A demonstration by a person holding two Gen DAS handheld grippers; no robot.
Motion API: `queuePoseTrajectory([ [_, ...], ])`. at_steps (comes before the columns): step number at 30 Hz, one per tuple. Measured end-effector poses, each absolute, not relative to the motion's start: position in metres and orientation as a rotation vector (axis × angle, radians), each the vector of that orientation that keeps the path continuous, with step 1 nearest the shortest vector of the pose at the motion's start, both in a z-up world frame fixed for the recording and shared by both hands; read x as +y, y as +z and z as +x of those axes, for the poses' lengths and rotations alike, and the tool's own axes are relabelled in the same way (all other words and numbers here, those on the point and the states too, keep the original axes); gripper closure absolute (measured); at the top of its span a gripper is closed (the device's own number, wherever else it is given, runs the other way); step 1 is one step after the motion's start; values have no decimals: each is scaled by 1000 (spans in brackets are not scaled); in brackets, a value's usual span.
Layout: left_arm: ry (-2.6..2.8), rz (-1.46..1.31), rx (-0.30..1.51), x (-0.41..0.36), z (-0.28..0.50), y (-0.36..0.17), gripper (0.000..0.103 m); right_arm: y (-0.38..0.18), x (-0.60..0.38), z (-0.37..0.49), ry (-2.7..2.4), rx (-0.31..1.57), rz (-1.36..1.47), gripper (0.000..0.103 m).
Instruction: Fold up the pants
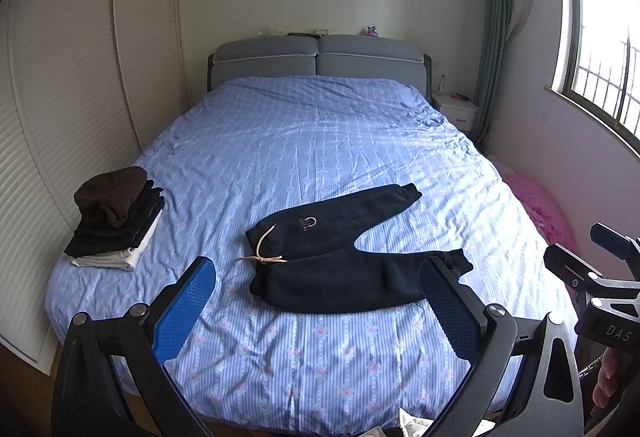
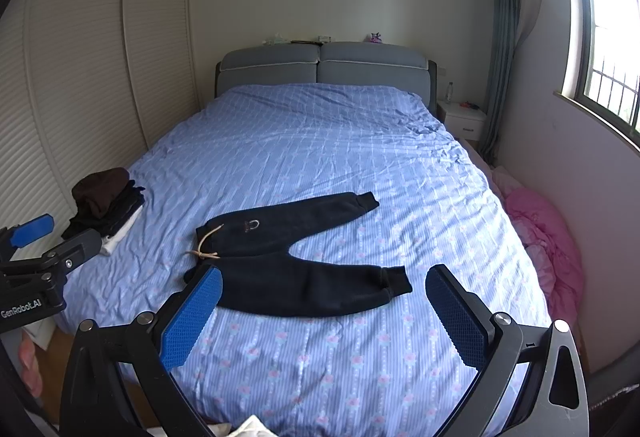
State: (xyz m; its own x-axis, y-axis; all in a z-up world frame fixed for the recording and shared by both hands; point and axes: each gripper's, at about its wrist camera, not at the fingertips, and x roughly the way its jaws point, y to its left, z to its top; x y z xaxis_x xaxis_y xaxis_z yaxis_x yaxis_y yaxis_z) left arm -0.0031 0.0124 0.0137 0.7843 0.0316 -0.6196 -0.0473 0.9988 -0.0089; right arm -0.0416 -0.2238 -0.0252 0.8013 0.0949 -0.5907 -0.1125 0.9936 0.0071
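Only the left wrist view catches the right gripper (image 1: 600,261) at its right edge, and only the right wrist view catches the left gripper (image 2: 44,241) at its left edge. Both claws hang spread wide above the foot of the bed (image 1: 320,141), holding nothing. The dark pants (image 1: 344,257) lie flat on the blue cover near that end, waistband and drawstring (image 1: 262,251) toward the left, legs splayed rightward. Folded clothes (image 1: 116,217) sit by the bed's left edge
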Motion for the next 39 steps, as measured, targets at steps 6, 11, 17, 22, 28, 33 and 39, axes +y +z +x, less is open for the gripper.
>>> queuePoseTrajectory([
  [6,43,-24,668,12,-3,13,0,-26,-224,-41,111,633,-28,0],
  [11,42,-24,668,13,-1,14,0,-26,-224,-40,111,633,-29,0],
  [17,41,-24,673,13,3,14,0,-26,-224,-40,110,633,-29,0],
  [22,35,-19,677,9,9,11,0,-27,-225,-39,109,636,-28,0],
  [28,34,-20,686,5,12,7,0,-28,-225,-36,108,646,-26,0],
  [33,68,5,703,9,19,0,0,-33,-225,-27,104,678,-16,0],
  [39,142,43,736,33,34,-20,0,-53,-229,-3,58,744,4,0],
])
